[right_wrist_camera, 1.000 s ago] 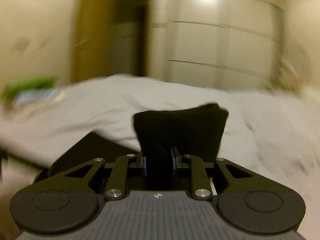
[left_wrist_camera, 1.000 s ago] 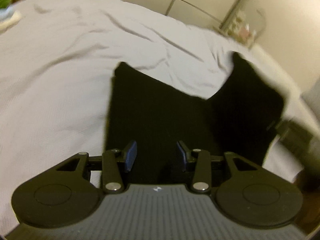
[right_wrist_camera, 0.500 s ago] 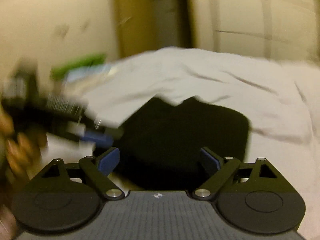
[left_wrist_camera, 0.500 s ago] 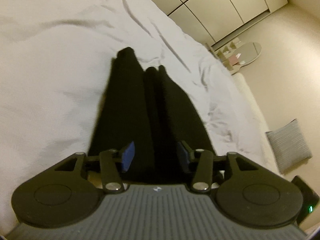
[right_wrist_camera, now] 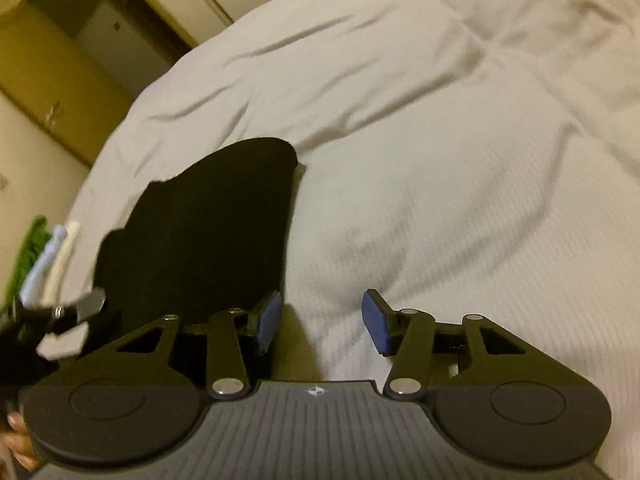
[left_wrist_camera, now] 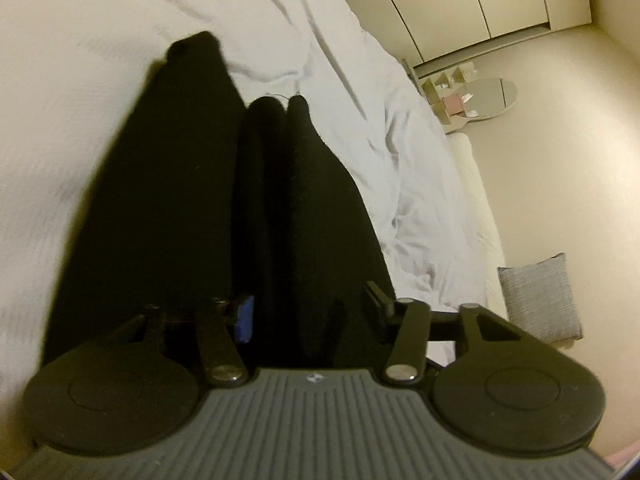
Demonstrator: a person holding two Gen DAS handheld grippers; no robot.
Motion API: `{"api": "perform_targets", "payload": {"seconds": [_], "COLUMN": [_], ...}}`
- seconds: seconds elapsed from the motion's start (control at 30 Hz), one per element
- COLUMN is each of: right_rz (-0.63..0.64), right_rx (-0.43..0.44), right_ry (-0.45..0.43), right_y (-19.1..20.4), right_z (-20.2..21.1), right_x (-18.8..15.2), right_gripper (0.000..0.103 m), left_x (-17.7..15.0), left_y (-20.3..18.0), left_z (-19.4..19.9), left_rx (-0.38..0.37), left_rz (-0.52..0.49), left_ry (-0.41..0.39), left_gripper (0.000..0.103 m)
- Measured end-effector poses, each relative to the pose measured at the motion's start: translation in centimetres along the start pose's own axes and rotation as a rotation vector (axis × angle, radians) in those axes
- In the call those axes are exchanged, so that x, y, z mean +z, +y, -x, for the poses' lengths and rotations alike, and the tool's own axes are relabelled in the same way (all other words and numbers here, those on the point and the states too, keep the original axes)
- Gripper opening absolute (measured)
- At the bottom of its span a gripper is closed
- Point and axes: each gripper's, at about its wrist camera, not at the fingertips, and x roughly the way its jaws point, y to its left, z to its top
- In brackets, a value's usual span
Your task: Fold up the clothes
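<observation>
A black garment [left_wrist_camera: 192, 208] lies in long folds on the white bedspread [left_wrist_camera: 60, 120] of a bed, the landmark of this dim room. In the left wrist view, the garment stretches away from the left gripper [left_wrist_camera: 310, 312] toward the middle of the bed, its layers standing side by side as three dark ridges. The left gripper's jaws are closing with a bunch of the dark cloth between them; the blue pad [left_wrist_camera: 245, 318] on one finger sits against the fabric, but whether both pads press on it cannot be told from the dark picture. Beyond the bed's far edge, pale wardrobe doors [left_wrist_camera: 460, 4] line the wall, an oval mirror [left_wrist_camera: 486, 98] lies on the floor beside the bed with small boxes near it, and a grey cushion [left_wrist_camera: 540, 300] rests on the floor by the bed's near corner.

In the right wrist view, a stack of folded clothes [right_wrist_camera: 44, 260], green, blue and white, sits at the bed's left edge. The garment lies next to it, just left of the right gripper [right_wrist_camera: 322, 320]. That gripper's jaws are closing too, yet its blue pads stand apart over bare bedspread, with nothing between them. The left pad [right_wrist_camera: 269, 318] reaches just beside the garment's edge. The rumpled bedspread fills everything to the right.
</observation>
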Motion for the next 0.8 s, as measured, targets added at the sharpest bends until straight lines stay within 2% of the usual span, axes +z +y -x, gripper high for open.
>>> {"api": "perform_targets", "payload": {"seconds": [0.03,0.13,0.23,0.33,0.53,0.63,0.8], "right_rz": [0.016,0.080,0.186,0.337,0.637,0.745,0.799], "right_rx": [-0.002,-0.014,-0.046,-0.096,-0.229,-0.305,-0.333], "right_ry": [0.001,-0.014,-0.048,-0.091,-0.142,-0.153,-0.171], "right_y": [0.2,1.2,3.4,6.5,12.7,14.1,14.1], "right_z": [0.2,0.3,0.6,1.4,0.7,-0.3,-1.7], "right_x": [0.2,0.8,0.3,-0.7,-3.8,-5.3,-6.2], "right_gripper": [0.047,0.042,0.038,0.038,0.037,0.037,0.037], "left_x": [0.2,-0.4,-1.2,-1.8,-1.2,-1.4,-1.5], "left_y": [-0.6,-3.1,-4.9,-5.0,-1.8,-0.3,0.9], "left_z": [0.0,1.7,3.7,5.8,6.6,5.7,5.2], "left_rx": [0.020,0.068,0.122,0.164,0.217,0.222,0.203], "left_rz": [-0.041,-0.227,-0.370,-0.454,-0.382,-0.352,-0.309], "left_ry": [-0.006,-0.076,-0.137,-0.183,-0.164,-0.139,-0.151], "left_gripper": [0.017,0.016,0.016,0.016,0.016,0.018,0.020]}}
